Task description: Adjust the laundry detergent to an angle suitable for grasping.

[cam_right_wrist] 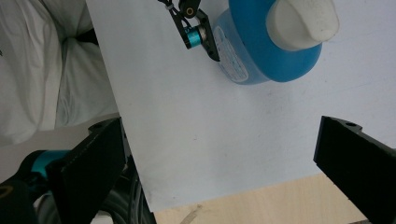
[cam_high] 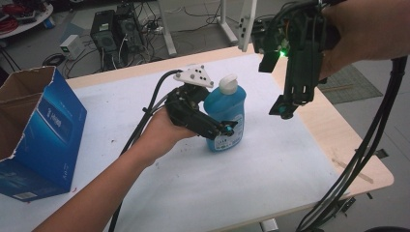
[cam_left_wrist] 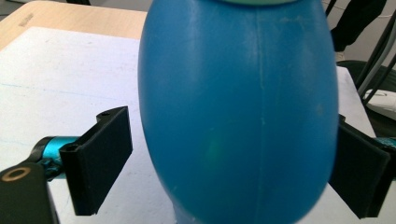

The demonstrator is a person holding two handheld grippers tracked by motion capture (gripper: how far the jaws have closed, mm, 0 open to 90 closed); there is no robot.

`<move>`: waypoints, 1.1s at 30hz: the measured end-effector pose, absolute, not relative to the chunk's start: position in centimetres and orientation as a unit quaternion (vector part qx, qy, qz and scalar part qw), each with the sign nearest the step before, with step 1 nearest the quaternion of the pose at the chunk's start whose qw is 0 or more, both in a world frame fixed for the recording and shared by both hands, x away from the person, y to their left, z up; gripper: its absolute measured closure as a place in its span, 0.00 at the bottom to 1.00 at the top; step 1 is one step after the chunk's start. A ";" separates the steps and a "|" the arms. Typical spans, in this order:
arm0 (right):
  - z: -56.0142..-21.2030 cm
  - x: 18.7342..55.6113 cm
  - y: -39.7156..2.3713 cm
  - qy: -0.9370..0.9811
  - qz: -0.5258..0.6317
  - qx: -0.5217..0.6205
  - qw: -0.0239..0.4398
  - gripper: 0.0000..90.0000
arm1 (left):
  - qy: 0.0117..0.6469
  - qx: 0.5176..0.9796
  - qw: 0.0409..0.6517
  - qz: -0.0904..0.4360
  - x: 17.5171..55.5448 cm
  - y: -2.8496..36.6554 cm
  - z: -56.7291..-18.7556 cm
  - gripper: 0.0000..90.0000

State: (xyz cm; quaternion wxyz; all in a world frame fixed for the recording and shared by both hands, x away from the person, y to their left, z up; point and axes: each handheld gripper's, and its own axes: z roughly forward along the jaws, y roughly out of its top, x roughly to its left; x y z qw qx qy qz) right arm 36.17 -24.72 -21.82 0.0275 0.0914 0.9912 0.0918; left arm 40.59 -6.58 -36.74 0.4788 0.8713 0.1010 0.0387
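The bottle point(cam_high: 225, 113) stands upright near the middle of the white mat point(cam_high: 193, 188), cap up, so its blue body is free on both sides for a side grasp. The left gripper point(cam_high: 226, 129) comes in level from the left and straddles that body low down. In the left gripper view the bottle point(cam_left_wrist: 238, 112) sits between the two jaws: one pad point(cam_left_wrist: 100, 163) stands clear of the plastic with mat showing in the gap, and the other pad point(cam_left_wrist: 359, 172) lies at the bottle's edge, whether touching or not I cannot tell. So these jaws are around the bottle but not yet clamped on it. I judge the low, level approach is meant to take the widest, steadiest part and keep the bottle from tipping.

The right gripper point(cam_high: 285, 108) hangs high over the far right of the mat, pointing down, jaws wide apart and empty. Its view looks down on the bottle's white cap point(cam_right_wrist: 303, 21) and on the tip of the left gripper point(cam_right_wrist: 196, 32) against the label. It seems held back, out of the way, ready to help.

Count: one bottle, one cap, two grippers, one blue box point(cam_high: 36, 130) at the left edge with its top open, one mat, one table point(cam_high: 338, 140).
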 end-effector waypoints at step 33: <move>-22.1 36.3 -24.8 0.991 0.095 0.091 0.025 0.02 | 0.081 0.875 0.475 0.049 40.6 -7.1 -37.0 0.47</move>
